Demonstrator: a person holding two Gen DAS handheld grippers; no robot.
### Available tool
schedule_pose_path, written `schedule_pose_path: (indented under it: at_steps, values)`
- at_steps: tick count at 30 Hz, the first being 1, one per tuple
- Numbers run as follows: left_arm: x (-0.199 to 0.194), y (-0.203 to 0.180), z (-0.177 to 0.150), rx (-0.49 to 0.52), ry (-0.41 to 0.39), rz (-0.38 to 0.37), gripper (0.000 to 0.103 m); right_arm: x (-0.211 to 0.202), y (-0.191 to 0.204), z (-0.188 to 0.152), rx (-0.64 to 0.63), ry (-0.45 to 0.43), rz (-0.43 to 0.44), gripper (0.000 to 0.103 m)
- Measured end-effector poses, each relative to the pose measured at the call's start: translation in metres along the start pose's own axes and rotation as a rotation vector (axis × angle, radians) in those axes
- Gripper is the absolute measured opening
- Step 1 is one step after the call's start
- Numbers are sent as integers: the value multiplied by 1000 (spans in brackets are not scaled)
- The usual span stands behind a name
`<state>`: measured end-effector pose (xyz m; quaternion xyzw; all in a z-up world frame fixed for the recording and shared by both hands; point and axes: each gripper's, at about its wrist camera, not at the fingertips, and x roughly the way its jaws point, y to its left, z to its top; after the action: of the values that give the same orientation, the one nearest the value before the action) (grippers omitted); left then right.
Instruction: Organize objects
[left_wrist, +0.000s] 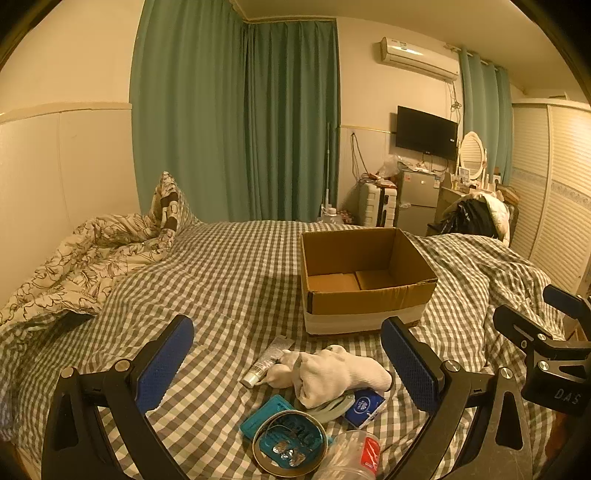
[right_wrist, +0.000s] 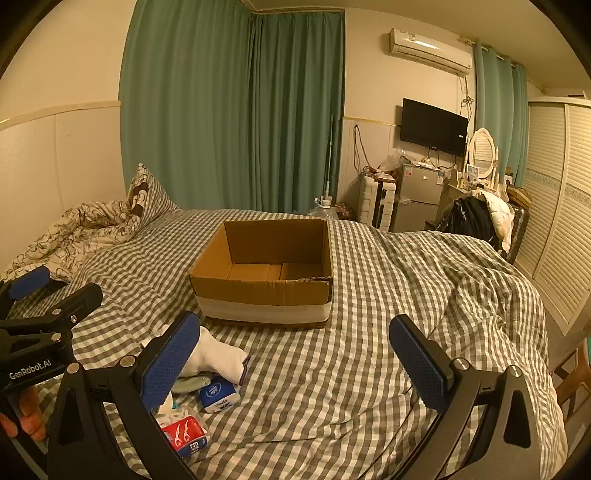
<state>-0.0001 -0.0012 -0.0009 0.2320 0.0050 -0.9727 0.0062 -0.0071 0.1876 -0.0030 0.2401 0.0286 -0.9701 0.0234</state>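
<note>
I see one cardboard box (right_wrist: 264, 275) on the bed (right_wrist: 369, 369) — nothing inside; left gripper (left_wrist: 288, 363) and right gripper (right_wrist: 295, 356) fingers wide.

Open brown cardboard box (right_wrist: 266, 273) at 12 o'clock on grey-checked bedspread (right_wrist: 388, 332); right gripper (right_wrist: 299, 354) spread wide; white sock (right_wrist: 218, 356) at 9 o'clock.

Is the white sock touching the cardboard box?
Apart. The left wrist view shows a strip of checked bedspread between the white sock and the cardboard box.
</note>
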Motion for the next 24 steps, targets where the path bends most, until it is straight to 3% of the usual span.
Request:
schedule_pose_path:
  at_steps: [24]
  values:
    - [1,1,-2,-5,11,-7,103,6,0,-2,2,17,19,103]
